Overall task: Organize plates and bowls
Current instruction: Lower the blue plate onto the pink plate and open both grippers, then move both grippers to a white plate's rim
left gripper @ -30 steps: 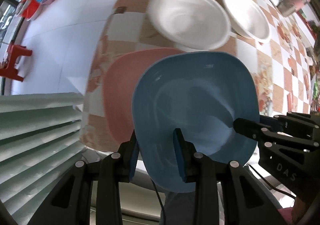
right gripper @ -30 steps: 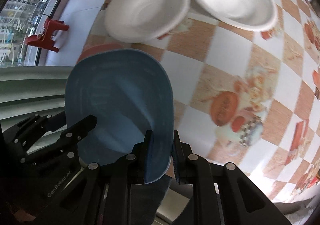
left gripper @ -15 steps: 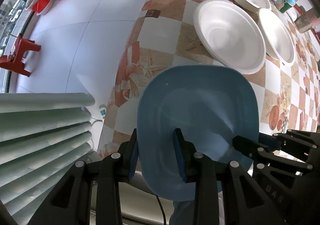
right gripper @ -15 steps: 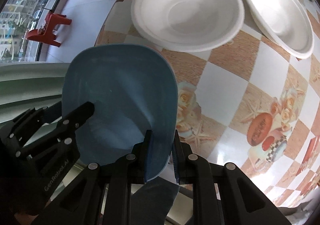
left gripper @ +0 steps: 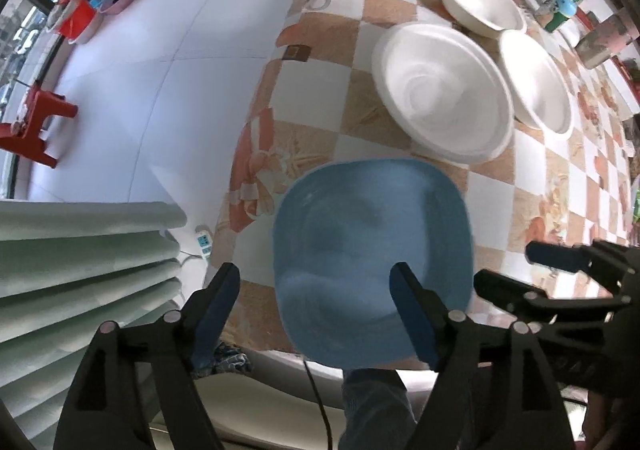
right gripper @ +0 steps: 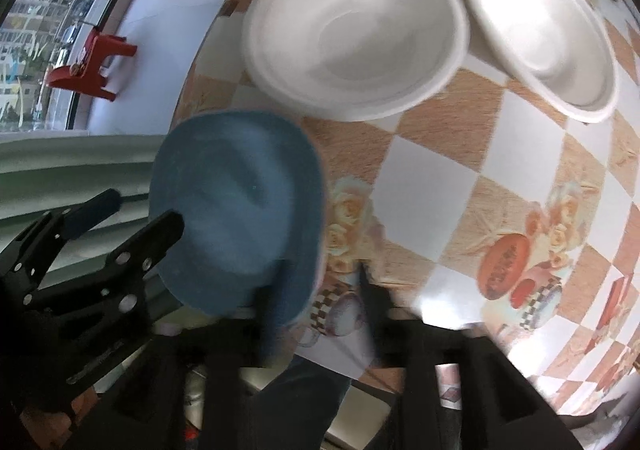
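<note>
Looking from the left, my left gripper (left gripper: 314, 292) stands spread wide, its blue-padded fingers (left gripper: 216, 298) on either side of the near left part of the blue plate (left gripper: 372, 250) and not clamping it. That plate lies at the near edge of the desk (left gripper: 320, 89), its near rim hanging a little past the edge. It looks like thin moulded plastic: light, stiff enough to lift by one side, smooth and a bit slippery, unlikely to break. I would take it by the raised rim at a rounded corner, pinching top and underside.

Beyond it sit three white bowls (left gripper: 442, 89), close together; they look light and slightly flexible, best held at the lip.

To the right, my right gripper (right gripper: 320, 282) is blurred but appears opened, one finger over the plate's right rim, the other above the desk beside it, holding nothing.
</note>
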A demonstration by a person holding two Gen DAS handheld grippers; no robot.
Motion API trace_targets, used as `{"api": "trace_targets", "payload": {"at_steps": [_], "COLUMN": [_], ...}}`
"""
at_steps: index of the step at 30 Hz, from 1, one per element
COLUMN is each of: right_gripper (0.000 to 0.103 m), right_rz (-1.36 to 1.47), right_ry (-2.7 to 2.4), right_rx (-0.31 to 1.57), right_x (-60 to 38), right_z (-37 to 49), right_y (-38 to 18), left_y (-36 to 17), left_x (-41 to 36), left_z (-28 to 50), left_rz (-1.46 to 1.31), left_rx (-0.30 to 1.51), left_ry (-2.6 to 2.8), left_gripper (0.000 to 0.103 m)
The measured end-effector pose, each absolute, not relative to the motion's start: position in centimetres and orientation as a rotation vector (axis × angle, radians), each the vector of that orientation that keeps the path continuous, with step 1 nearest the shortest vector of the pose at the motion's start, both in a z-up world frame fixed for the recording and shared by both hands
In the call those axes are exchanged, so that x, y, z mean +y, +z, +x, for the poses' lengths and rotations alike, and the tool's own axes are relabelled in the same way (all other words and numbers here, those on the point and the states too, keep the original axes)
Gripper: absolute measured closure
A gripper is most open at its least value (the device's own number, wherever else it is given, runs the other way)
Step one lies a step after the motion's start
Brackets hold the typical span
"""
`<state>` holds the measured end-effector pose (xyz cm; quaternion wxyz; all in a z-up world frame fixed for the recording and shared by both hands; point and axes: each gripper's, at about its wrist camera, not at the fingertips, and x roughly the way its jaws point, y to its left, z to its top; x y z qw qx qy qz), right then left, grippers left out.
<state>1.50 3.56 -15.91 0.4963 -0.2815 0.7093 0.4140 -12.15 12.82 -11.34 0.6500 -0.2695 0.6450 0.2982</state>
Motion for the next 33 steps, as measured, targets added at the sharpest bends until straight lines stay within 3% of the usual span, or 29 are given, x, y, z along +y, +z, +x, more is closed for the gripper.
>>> {"api": "trace_targets", "payload": {"at_steps": [1,4,5,6,7,10,18,33], "right_gripper": [0.031,0.029,0.025,0.004,0.0,0.0,0.0,0.0], "right_rz": [-0.687,-0.641,-0.626,-0.606,-0.588,-0.564,-0.425,-0.348], "right_ry": [0.982,0.963,0.955,0.953,0.952,0.917,0.691,0.55], "right_rx": [1.699,1.693,1.687,1.668,1.638,1.582,1.712,1.711], "right_x": [3.2,1.8,1.4,0.7,0.0,-2.7,-10.0,-15.0], "right_z": [2.0,3.5,3.9,4.5,4.9,5.8,8.5,11.0], "right_y": [-15.7,-14.9,-14.6,-14.1,-13.6,-12.5,-13.4,-12.8], "left_y": [-11.2,-10.4,-10.0,-9.8,-9.6,-8.9,-8.0,-8.1], "left_x": [12.8,12.6,12.6,12.5,12.5,12.0,9.5,6.5], "left_z": [-12.1,-11.9,-11.8,-11.6,-11.4,-10.3,-5.6,0.3], "left_rz": [-0.62,-0.633,-0.635,-0.639,-0.648,-0.679,-0.599,-0.545], "left_rx": [1.464,1.424,1.407,1.393,1.379,1.365,1.371,1.429], "left_ry": [0.674,0.656,0.649,0.641,0.627,0.557,0.4,0.313], "left_gripper": [0.021,0.014,0.009,0.0,0.0,0.0,0.0,0.0]}}
